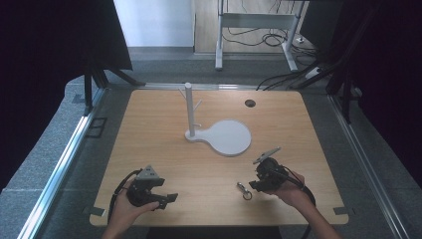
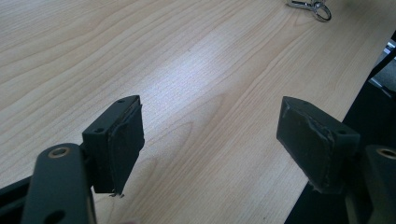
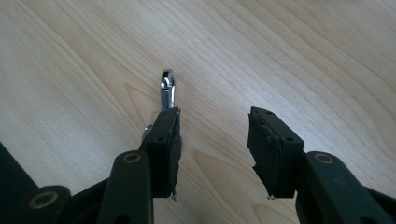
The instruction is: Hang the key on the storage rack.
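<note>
A small metal snap clip with a ring (image 1: 243, 190) lies on the wooden table (image 1: 209, 169) near its front right. My right gripper (image 1: 255, 183) stands just right of it, low over the wood. In the right gripper view the clip (image 3: 166, 88) pokes out past the left jaw, outside the gap, and its lower end is hidden behind that jaw. The right gripper (image 3: 215, 135) is open with only bare wood between the pads. My left gripper (image 1: 168, 199) rests at the front left, open and holding nothing (image 2: 210, 140). The clip (image 2: 310, 5) shows far off in the left gripper view.
A white stand with a peg post (image 1: 189, 107) and a round flat base (image 1: 230, 137) sits mid-table. A dark cable hole (image 1: 250, 103) is at the back right. The table's front edge (image 2: 327, 135) runs close to the left gripper. Cables (image 1: 278, 79) lie on the floor beyond.
</note>
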Available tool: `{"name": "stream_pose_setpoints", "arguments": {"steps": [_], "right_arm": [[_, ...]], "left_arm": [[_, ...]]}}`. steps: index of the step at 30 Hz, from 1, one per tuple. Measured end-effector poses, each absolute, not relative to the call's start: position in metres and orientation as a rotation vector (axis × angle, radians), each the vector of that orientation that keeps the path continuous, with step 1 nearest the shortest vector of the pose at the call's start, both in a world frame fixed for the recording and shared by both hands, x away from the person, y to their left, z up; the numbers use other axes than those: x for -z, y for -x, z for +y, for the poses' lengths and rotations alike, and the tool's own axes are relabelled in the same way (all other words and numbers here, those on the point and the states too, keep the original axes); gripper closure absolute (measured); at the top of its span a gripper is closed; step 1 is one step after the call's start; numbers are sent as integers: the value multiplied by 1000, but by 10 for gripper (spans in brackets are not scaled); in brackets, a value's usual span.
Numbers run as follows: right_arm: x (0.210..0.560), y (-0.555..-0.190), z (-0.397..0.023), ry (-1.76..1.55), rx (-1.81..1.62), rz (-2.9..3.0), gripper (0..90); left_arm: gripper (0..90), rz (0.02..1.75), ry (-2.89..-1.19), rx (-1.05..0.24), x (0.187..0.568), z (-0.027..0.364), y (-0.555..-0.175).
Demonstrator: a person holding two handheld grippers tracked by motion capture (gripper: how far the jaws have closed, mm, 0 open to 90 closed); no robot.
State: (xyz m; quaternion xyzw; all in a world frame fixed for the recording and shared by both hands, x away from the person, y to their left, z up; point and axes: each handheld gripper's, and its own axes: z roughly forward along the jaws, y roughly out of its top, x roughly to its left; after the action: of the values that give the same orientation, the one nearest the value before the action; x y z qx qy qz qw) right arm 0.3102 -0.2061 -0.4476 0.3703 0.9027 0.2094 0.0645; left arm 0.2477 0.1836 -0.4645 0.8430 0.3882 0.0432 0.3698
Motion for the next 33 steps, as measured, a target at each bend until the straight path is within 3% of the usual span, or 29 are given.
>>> {"name": "stream_pose_setpoints", "arguments": {"steps": [33], "right_arm": [[469, -314, -169, -1062, -531, 2842, 628]], "left_arm": [[235, 991, -2174, -103, 466, 180, -248]]}}
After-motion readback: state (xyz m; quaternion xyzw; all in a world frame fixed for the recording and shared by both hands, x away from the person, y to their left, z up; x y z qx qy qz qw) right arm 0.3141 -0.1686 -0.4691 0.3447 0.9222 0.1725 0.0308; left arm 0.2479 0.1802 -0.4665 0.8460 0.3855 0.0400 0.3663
